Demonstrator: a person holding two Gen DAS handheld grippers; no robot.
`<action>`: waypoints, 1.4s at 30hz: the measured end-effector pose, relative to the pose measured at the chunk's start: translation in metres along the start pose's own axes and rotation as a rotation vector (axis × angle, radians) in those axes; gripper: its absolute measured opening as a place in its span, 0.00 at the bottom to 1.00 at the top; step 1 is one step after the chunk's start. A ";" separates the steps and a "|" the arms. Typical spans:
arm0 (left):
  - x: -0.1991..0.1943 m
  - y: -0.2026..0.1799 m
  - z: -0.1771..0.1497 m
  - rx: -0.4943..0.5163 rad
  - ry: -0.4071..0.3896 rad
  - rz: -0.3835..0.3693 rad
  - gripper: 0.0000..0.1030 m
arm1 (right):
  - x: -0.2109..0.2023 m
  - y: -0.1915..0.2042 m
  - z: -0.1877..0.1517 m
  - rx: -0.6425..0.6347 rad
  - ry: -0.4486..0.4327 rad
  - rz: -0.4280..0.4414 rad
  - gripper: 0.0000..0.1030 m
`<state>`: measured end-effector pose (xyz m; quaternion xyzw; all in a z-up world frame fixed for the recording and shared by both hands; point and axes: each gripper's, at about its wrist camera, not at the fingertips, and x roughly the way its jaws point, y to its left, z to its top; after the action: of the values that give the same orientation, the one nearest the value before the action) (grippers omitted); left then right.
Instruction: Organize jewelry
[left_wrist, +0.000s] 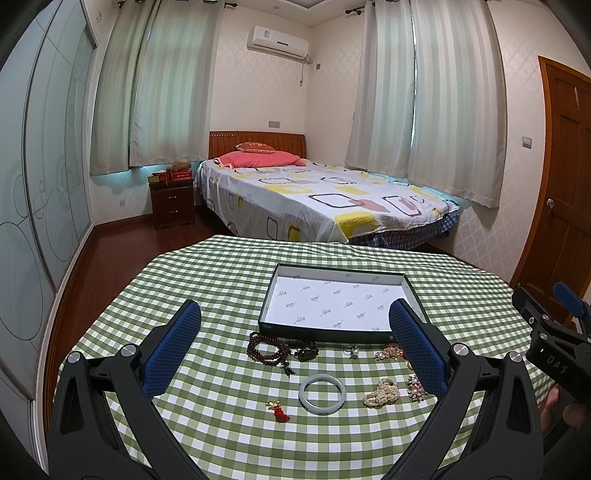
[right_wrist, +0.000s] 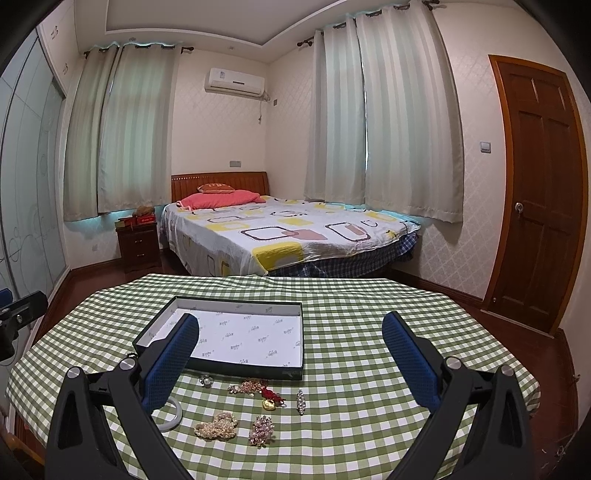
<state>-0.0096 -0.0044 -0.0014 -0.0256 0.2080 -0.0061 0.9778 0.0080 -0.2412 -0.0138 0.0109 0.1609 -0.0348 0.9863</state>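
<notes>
A shallow dark box (left_wrist: 267, 291) with a white printed lining stands empty on the green checked table; it also shows in the right wrist view (right_wrist: 299, 332). In front of it lie a dark red bead bracelet (left_wrist: 266, 348), a pale jade bangle (left_wrist: 322, 393), a red-and-gold charm (left_wrist: 279, 411), a pearl strand (left_wrist: 382, 394) (right_wrist: 218, 424), a pink cluster brooch (right_wrist: 261, 429), a small ring (right_wrist: 205, 380), a gold-and-red charm (right_wrist: 271, 400) and a crystal clip (right_wrist: 300, 401). My left gripper (left_wrist: 295, 321) is open above the jewelry, empty. My right gripper (right_wrist: 290, 332) is open, empty.
The round table (right_wrist: 369, 332) has a green checked cloth; its far edge faces a bed (left_wrist: 317, 199). A nightstand (left_wrist: 172, 205) stands left of the bed. A wooden door (right_wrist: 535, 192) is at the right. The right gripper's body (left_wrist: 554, 332) shows at the left view's right edge.
</notes>
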 end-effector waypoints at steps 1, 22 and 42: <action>0.003 0.000 -0.001 0.000 0.004 0.000 0.96 | 0.003 0.000 -0.002 -0.001 0.002 0.001 0.94; 0.135 0.048 -0.098 -0.065 0.374 0.024 0.96 | 0.096 -0.012 -0.098 -0.027 0.213 -0.004 0.94; 0.147 0.043 -0.132 -0.054 0.511 0.047 0.53 | 0.126 -0.011 -0.118 -0.012 0.315 0.017 0.94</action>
<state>0.0712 0.0285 -0.1841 -0.0442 0.4490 0.0159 0.8923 0.0889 -0.2569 -0.1662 0.0118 0.3136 -0.0234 0.9492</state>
